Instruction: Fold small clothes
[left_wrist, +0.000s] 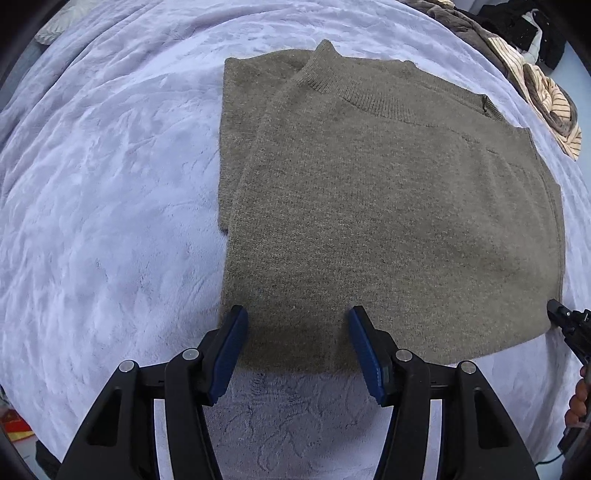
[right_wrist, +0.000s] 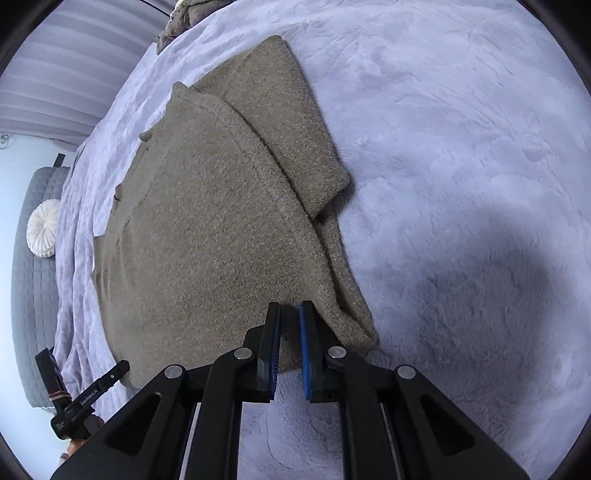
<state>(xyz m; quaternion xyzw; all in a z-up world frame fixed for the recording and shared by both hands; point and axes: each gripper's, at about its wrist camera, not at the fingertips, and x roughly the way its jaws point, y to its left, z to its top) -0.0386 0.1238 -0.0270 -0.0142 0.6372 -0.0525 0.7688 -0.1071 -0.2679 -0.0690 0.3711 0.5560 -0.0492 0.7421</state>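
Note:
An olive-brown knit sweater (left_wrist: 369, 206) lies flat on the pale lilac plush blanket (left_wrist: 110, 221), collar at the far side and sleeves folded in. My left gripper (left_wrist: 297, 314) is open, its blue pads over the sweater's near hem, nothing between them. In the right wrist view the same sweater (right_wrist: 207, 240) lies with a folded sleeve (right_wrist: 295, 136) on its right side. My right gripper (right_wrist: 290, 310) has its pads close together, a narrow gap between them, at the sweater's near edge; no cloth shows between them.
A pile of striped and dark clothes (left_wrist: 535, 74) lies at the blanket's far right. A grey quilted headboard (right_wrist: 33, 295) and a white round cushion (right_wrist: 43, 227) stand at the left of the right wrist view. The other gripper shows at the frame edge (left_wrist: 570, 325), (right_wrist: 79, 398).

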